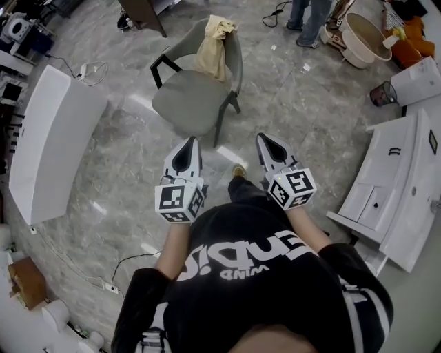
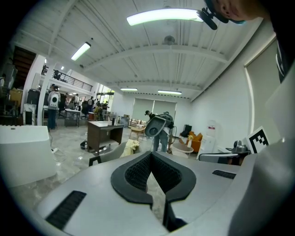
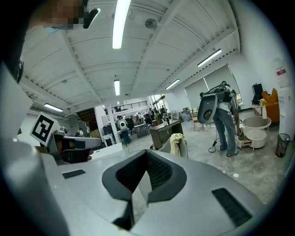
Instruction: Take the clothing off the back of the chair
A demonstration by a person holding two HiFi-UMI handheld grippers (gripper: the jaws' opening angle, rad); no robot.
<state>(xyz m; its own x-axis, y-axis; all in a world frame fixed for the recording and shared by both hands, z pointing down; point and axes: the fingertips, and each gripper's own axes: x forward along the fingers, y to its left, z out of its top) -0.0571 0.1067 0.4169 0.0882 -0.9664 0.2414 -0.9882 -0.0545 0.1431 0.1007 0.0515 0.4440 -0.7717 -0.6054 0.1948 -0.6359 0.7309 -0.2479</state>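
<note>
Clothing: a cream-yellow garment [image 1: 213, 47] hangs over the top of the backrest and down toward the seat, bunched at the upper edge.
Chair: a grey armchair [image 1: 185, 102] with dark legs stands on the grey marble floor [image 1: 296, 110], ahead of both grippers and well apart from them.
Left gripper: the left gripper [image 1: 191, 143] points toward the chair, with its jaws together at the tips and nothing between them.
Right gripper: the right gripper [image 1: 264, 138] is level with the left and also points forward; its jaws meet at the tips and are empty.
Round tub: a beige tub [image 1: 366, 33] sits at the far right beyond the chair. Its inner wall shows, but the contents cannot be made out. Orange items [image 1: 411, 38] lie just beside it.
Small bin: a dark bin [image 1: 381, 94] stands near the white cabinet [image 1: 393, 183], and its inside is too dark to read.
Left side: a long white panel [image 1: 48, 138] lies on the floor.
Background: a person in jeans [image 1: 310, 21] stands past the chair.
</note>
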